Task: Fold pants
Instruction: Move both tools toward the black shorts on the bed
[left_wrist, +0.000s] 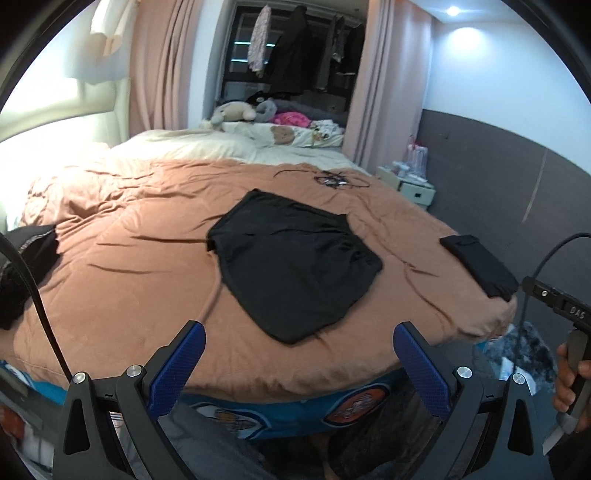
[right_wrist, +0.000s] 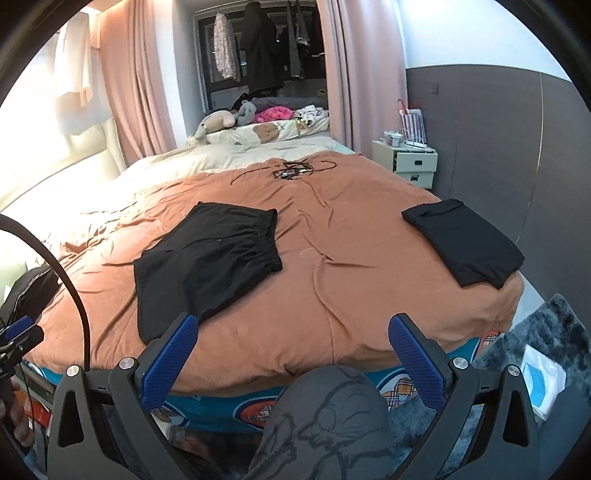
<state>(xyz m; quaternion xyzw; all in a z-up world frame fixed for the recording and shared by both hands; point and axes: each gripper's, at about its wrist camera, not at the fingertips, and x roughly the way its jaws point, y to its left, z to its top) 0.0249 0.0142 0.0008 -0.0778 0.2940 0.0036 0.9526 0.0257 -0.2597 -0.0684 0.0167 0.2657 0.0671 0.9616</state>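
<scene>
Black shorts are being shown spread flat in the middle of the brown quilt in the left wrist view, apparently laid out ready for folding; the left gripper is being held back at the bed's near edge, jaws wide apart and holding nothing. One folded black garment is being kept aside at the right corner, one dark heap at the left. In the right wrist view, the right gripper is likewise being held wide open and empty, near the shorts' closest corner; two black garments are being counted there, spread and folded.

Dark garment pile cut off left.
</scene>
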